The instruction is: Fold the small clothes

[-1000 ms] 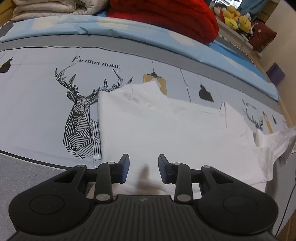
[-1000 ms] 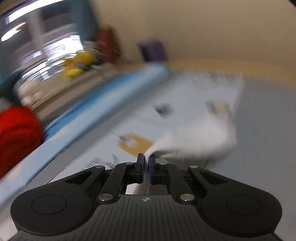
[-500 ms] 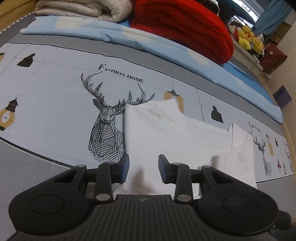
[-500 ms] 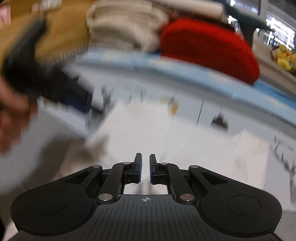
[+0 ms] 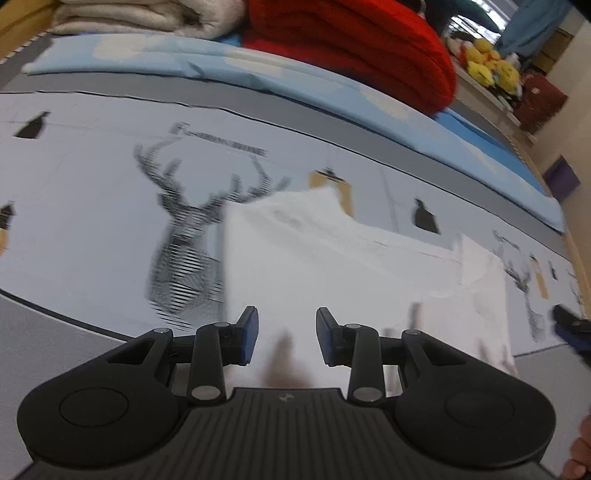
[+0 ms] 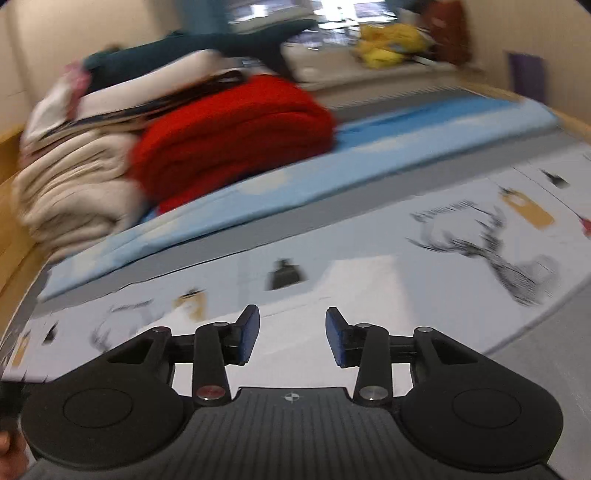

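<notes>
White garment (image 5: 351,273), deer-print bedsheet (image 5: 92,221), red blanket (image 5: 362,48)

You have open bedsheet (image 5: 92,206) left of the flat white garment (image 5: 351,273). Far side is blocked by the red blanket (image 5: 354,48) and beige quilt stack (image 5: 140,16). Other gripper (image 5: 572,330) crowds the garment's right edge.

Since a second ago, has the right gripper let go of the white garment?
Yes. The right gripper pinched the white garment beside the yellow lantern print; its jaws have just been opening, now empty, facing the red blanket.
</notes>
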